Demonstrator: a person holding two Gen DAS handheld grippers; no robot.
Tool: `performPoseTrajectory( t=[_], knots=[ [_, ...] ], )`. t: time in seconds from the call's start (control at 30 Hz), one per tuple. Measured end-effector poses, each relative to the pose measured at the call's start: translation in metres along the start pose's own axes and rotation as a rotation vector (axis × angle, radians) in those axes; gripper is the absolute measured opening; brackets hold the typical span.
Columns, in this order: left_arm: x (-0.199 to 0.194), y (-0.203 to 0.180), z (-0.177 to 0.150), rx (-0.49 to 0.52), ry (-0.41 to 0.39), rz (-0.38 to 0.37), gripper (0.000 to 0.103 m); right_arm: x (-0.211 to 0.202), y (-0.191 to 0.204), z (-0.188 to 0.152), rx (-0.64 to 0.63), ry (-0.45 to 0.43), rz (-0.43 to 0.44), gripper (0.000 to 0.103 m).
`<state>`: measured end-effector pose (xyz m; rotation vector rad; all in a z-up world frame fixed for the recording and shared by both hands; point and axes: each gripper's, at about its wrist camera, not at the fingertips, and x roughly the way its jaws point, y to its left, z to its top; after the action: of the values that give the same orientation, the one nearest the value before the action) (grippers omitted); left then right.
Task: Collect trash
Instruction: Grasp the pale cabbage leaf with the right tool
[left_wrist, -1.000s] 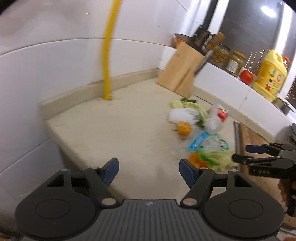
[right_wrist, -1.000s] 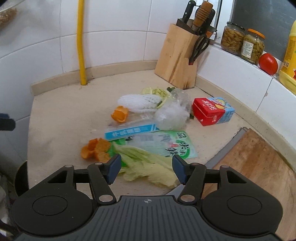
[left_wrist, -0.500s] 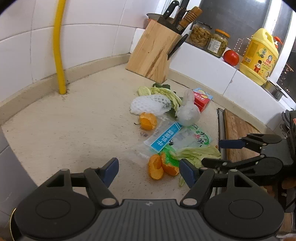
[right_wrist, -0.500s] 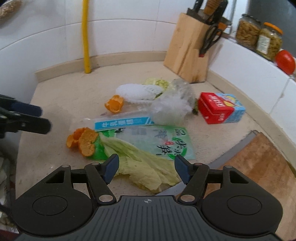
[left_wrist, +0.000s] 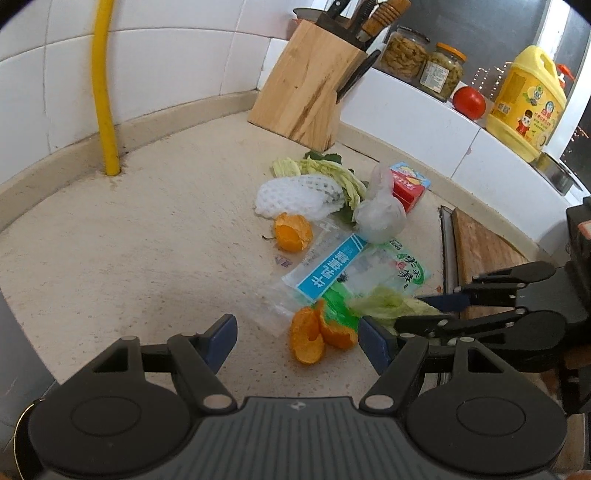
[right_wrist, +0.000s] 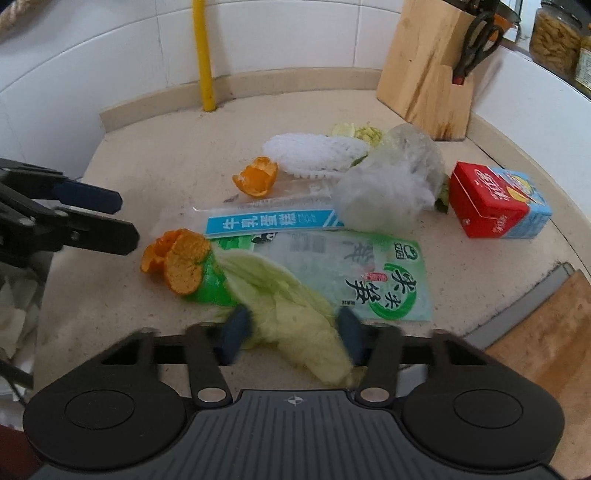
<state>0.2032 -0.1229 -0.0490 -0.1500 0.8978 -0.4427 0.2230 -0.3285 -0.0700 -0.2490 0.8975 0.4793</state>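
Note:
Trash lies in a pile on the beige counter (left_wrist: 147, 236). My right gripper (right_wrist: 293, 328) is low over a pale cabbage leaf (right_wrist: 288, 306); its jaws are closing with the leaf between the blurred fingers. In the left wrist view that gripper (left_wrist: 424, 314) comes in from the right. My left gripper (left_wrist: 295, 332) hangs open, with a split orange peel (left_wrist: 317, 332) just ahead of its right finger. Further back lie a blue-striped wrapper (right_wrist: 266, 221), a green-printed bag (right_wrist: 369, 277), another orange peel (right_wrist: 256, 179), a white foam net (right_wrist: 314, 153), a crumpled clear bag (right_wrist: 391, 184) and a red carton (right_wrist: 495, 203).
A wooden knife block (left_wrist: 306, 92) stands in the back corner. A yellow pipe (left_wrist: 103, 92) runs up the tiled wall. A cutting board (left_wrist: 480, 251) lies right of the pile. Jars (left_wrist: 424, 59), a tomato (left_wrist: 469, 103) and a yellow bottle (left_wrist: 524, 103) sit on the ledge.
The left gripper swung from the wall side toward the pile and came nearer. The right gripper dropped closer to the cabbage leaf, and its jaws narrowed around it.

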Motion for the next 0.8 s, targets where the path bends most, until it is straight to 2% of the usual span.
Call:
performPoseTrajectory(
  t=[0.03, 0.1, 0.27, 0.37, 0.47, 0.5, 0.53, 0.57, 0.73, 0.77, 0.8],
  knots=[
    [0.001, -0.001, 0.001, 0.003, 0.002, -0.003, 0.066, -0.002, 0.001, 0.001, 0.013, 0.013, 0.008, 0.029],
    [0.001, -0.003, 0.003, 0.013, -0.003, -0.009, 0.066, -0.008, 0.001, 0.002, 0.06, 0.02, 0.041, 0.019],
    [0.003, -0.003, 0.009, 0.016, -0.012, -0.014, 0.066, -0.033, 0.002, 0.008, 0.139, -0.071, 0.073, 0.018],
    [0.013, -0.008, 0.011, 0.028, -0.003, -0.014, 0.066, -0.04, -0.001, 0.012, 0.158, -0.112, 0.044, 0.019],
    [0.024, -0.017, 0.009, 0.07, 0.022, 0.005, 0.066, -0.031, -0.008, 0.009, 0.18, -0.099, 0.025, 0.031],
    [0.027, -0.019, 0.008, 0.076, 0.029, 0.005, 0.066, -0.028, -0.01, 0.008, 0.177, -0.095, 0.013, 0.039],
    [0.029, -0.021, 0.007, 0.081, 0.033, 0.005, 0.066, -0.026, -0.01, 0.007, 0.179, -0.103, -0.004, 0.052],
    [0.031, -0.023, 0.007, 0.087, 0.034, 0.017, 0.066, -0.024, -0.011, 0.005, 0.177, -0.11, -0.009, 0.057],
    [0.036, -0.025, 0.004, 0.095, 0.039, 0.045, 0.064, -0.018, -0.01, 0.004, 0.145, -0.118, -0.005, 0.07],
    [0.037, -0.025, 0.003, 0.095, 0.042, 0.045, 0.062, -0.015, -0.011, 0.004, 0.142, -0.112, -0.006, 0.07],
    [0.038, -0.027, 0.003, 0.101, 0.045, 0.045, 0.054, -0.012, -0.011, 0.004, 0.142, -0.106, -0.007, 0.07]
  ],
)
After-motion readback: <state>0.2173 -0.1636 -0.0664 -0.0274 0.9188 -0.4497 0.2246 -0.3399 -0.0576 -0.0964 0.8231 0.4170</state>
